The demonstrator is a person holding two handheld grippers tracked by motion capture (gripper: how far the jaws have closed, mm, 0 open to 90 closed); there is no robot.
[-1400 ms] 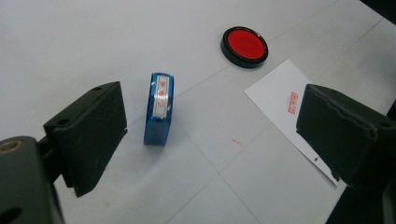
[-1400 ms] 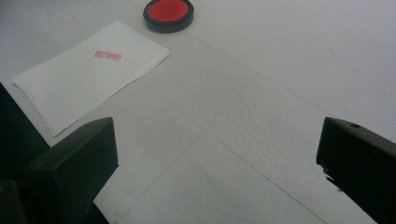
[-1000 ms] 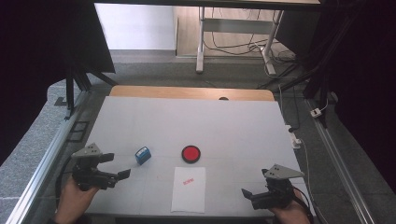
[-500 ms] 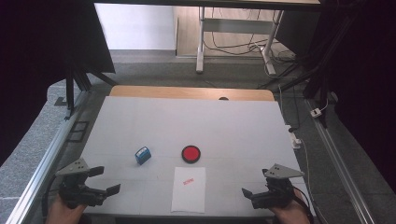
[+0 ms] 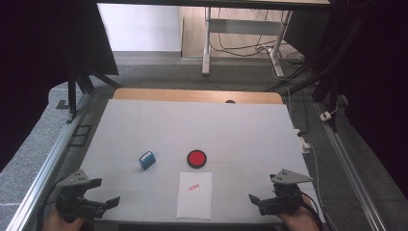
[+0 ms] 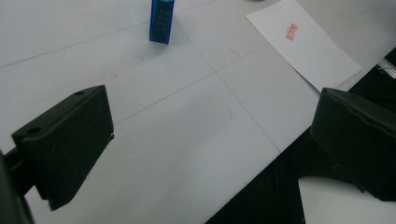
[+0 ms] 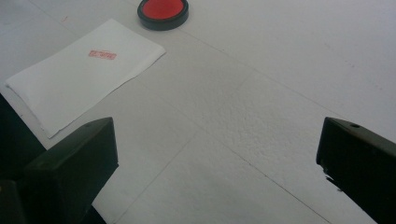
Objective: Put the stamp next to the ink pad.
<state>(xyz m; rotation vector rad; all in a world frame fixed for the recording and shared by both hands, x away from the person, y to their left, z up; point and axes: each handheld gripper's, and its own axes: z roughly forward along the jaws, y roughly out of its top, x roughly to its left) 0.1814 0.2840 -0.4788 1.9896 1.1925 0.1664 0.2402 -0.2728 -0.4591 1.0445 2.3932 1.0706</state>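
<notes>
- At the near left corner of the table (image 5: 144, 120), the left gripper (image 5: 103, 204) is held low over the bare surface with its jaws spread wide and nothing between them; in the left gripper view the two black jaws stand far apart with only white tabletop in the gap.
- At the near right corner, the right gripper (image 5: 255, 199) is likewise parted and empty, its jaws pointing inward toward the sheet of paper (image 5: 195, 195); the right gripper view shows bare table between them.
- Between the two grippers, the paper lies flat at the near edge of the table, well apart from either one. It carries a small red imprint (image 5: 194, 187) in its upper half, also seen in the right gripper view (image 7: 102, 54).
- Just beyond the paper's far edge sits the round ink pad (image 5: 197, 158), lid off, red face up, near the sheet but not touching it.
- To the left of the pad, apart from it and from the paper, the blue stamp (image 5: 147, 160) stands on the table by itself; the left gripper view shows it free, ahead of the jaws (image 6: 161, 20).
- Judging from this layout, the stamping looks finished: the mark is on the sheet, the stamp is set down and both hands are clear at the table's edge.
- What might be left, if anything, is tidying: no lid for the pad is visible, so I cannot tell whether closing it belongs to the job.
</notes>
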